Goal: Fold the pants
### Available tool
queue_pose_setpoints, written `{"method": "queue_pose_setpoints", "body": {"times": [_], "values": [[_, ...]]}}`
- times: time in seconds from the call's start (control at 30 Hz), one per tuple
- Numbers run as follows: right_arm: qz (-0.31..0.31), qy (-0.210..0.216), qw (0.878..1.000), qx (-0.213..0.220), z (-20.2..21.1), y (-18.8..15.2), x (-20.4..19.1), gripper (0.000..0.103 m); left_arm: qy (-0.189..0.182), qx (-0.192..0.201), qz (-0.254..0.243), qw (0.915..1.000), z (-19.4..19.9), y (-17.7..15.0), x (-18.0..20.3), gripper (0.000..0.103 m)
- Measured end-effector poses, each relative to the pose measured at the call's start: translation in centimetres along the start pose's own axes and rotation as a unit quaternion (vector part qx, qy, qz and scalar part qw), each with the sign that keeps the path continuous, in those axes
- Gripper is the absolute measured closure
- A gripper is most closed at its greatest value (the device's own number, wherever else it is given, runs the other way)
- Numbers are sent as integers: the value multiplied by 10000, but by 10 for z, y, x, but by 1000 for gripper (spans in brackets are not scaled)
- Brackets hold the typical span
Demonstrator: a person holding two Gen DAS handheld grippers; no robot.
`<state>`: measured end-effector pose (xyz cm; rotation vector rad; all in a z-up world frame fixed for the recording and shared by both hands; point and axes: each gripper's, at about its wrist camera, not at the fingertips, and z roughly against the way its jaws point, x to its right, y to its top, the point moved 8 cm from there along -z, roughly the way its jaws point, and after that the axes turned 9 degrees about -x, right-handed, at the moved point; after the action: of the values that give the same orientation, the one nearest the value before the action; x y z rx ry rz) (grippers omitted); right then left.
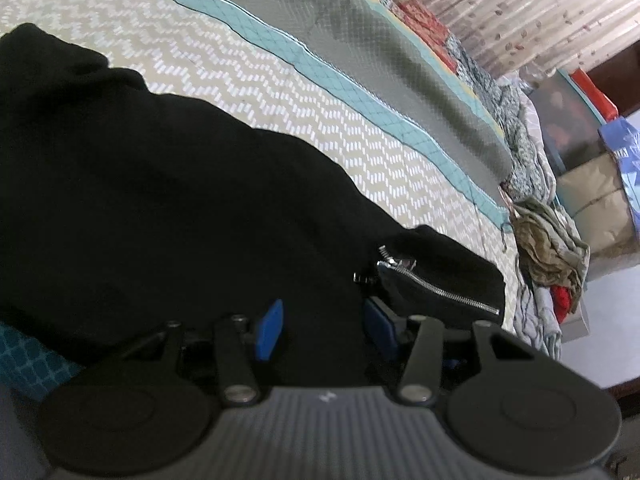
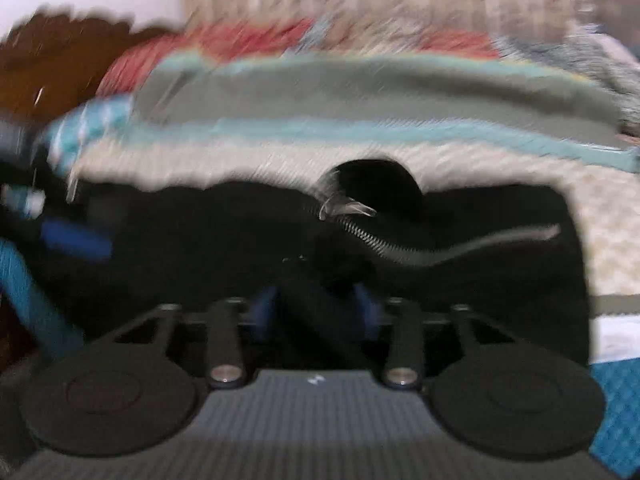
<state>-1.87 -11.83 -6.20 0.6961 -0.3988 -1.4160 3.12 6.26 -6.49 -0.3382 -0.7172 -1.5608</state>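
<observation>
A: Where do we stand with the pants (image 1: 160, 200)?

B: They lie black across the bed (image 1: 280, 92), on its zigzag cover, running from nine o'clock down to four in the left view; the zipper (image 1: 440, 284) sits at the four o'clock end; we judge the fold only partly made.

A: And the tools?

B: Our left tool (image 1: 324, 328) has cloth between its blue pads, yet the pads stand apart and we cannot tell if they press; our right tool (image 2: 316, 312) shows a dark bunch of fabric rising between its jaws, but the picture is smeared, so we cannot tell if it grips either.

A: Next move?

B: In our judgement, a firm pinch at both corners of the waist end, then carrying it over toward the legs, keeping the edges level.

A: Anything in the way?

B: A folded grey blanket (image 1: 400, 80) at twelve, a heap of clothes (image 1: 548, 240) at three; both well apart; the zipper flap may snag.
</observation>
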Motion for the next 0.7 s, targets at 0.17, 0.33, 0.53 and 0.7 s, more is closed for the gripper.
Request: {"method": "queue_pose_setpoints", "body": {"times": [0.17, 0.33, 0.53, 0.7], "values": [[-85, 156, 9996, 210, 46, -7, 15, 39, -165, -207, -159, 9995, -23, 8, 19, 44], [-942, -104, 9934, 638, 90, -18, 57, 39, -372, -551, -314, 9973, -66, 15, 49, 27], [-2247, -365, 9696, 894, 112, -36, 129, 39, -429, -1118, -601, 9910, -126, 7, 84, 36], [-2935, -203, 9516, 887, 102, -42, 151, 39, -437, -1087, -788, 9900, -136, -3, 92, 88]]}}
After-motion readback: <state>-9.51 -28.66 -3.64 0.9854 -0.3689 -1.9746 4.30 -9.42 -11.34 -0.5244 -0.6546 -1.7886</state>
